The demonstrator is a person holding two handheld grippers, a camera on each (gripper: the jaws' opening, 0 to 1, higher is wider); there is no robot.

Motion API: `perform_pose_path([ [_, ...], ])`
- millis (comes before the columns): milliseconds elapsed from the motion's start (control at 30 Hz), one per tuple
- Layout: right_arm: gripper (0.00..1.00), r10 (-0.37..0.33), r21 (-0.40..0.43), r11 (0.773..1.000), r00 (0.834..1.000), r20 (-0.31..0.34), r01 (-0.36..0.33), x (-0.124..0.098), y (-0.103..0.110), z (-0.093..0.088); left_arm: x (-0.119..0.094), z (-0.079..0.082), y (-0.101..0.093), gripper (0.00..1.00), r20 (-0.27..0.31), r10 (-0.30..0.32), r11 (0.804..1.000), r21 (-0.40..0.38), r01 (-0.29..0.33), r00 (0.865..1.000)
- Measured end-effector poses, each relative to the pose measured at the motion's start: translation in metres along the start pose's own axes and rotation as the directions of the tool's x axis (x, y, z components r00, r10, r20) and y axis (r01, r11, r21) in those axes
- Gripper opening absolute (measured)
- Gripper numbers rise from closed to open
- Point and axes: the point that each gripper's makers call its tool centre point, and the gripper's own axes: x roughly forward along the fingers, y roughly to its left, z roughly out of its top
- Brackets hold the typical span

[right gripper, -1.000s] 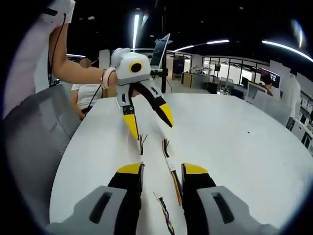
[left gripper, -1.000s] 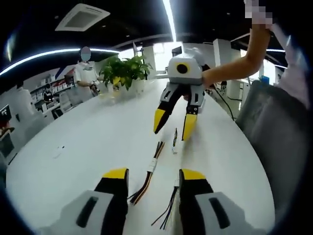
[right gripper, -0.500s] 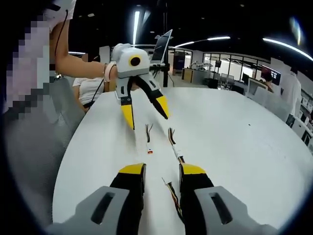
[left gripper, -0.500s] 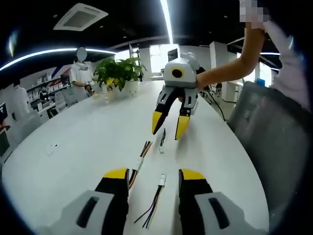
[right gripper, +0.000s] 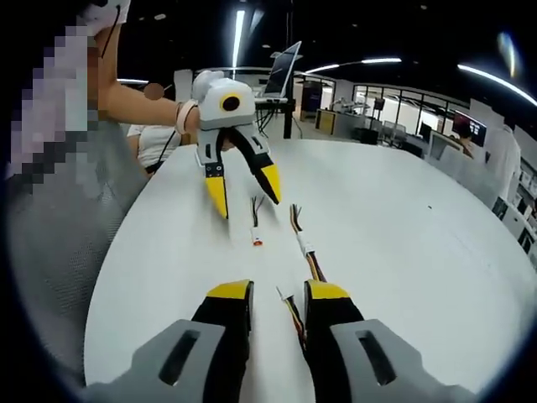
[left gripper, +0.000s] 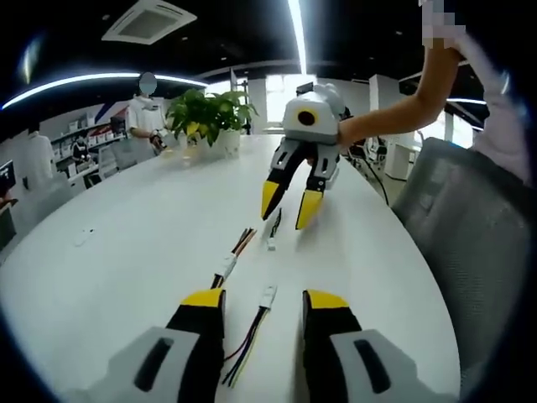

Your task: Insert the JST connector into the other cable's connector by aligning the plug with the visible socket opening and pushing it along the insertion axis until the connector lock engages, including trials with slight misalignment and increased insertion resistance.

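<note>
Three short cables lie on the white table [left gripper: 126,243]. One with a white plug [left gripper: 267,295] lies between my open left gripper's [left gripper: 264,299] jaws, its thin wires trailing back toward me. A second, with a white connector [left gripper: 225,267] and coloured wires, lies just left of it. The third, short cable [left gripper: 273,233] lies beneath my right gripper [left gripper: 289,203], which hangs open over the table. In the right gripper view, my right gripper [right gripper: 278,291] is open over a wire end [right gripper: 289,306]. Beyond it lie the plug cable [right gripper: 256,227] and the connector cable [right gripper: 304,248], and my open left gripper [right gripper: 243,189] hovers further off.
A potted plant [left gripper: 210,117] stands at the far end of the table, with a person [left gripper: 147,105] behind it. A grey chair [left gripper: 470,218] sits at the table's edge, where a person's arm [left gripper: 394,117] holds the right gripper. A laptop [right gripper: 281,75] stands far back.
Both hands shifted. The plug cable, earlier by my left gripper's right jaw, now lies centred between the left jaws. The right gripper drew back from the cables. Both grippers stayed open.
</note>
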Motion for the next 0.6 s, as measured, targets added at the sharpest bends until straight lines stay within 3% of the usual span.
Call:
perform_pose_path([
  [367,0.20,0.009,0.000,1.000,1.000,-0.014,-0.009,0.009,-0.004,-0.011,0.011,-0.010,0.002,0.30,-0.019,-0.002,1.000,-0.025,0.001,1.000],
  [600,0.18,0.024,0.017,1.000,1.000,-0.004,-0.024,0.012,-0.004,-0.014,0.012,-0.011,0.006,0.27,0.005,0.018,0.998,-0.063,-0.018,1.000],
])
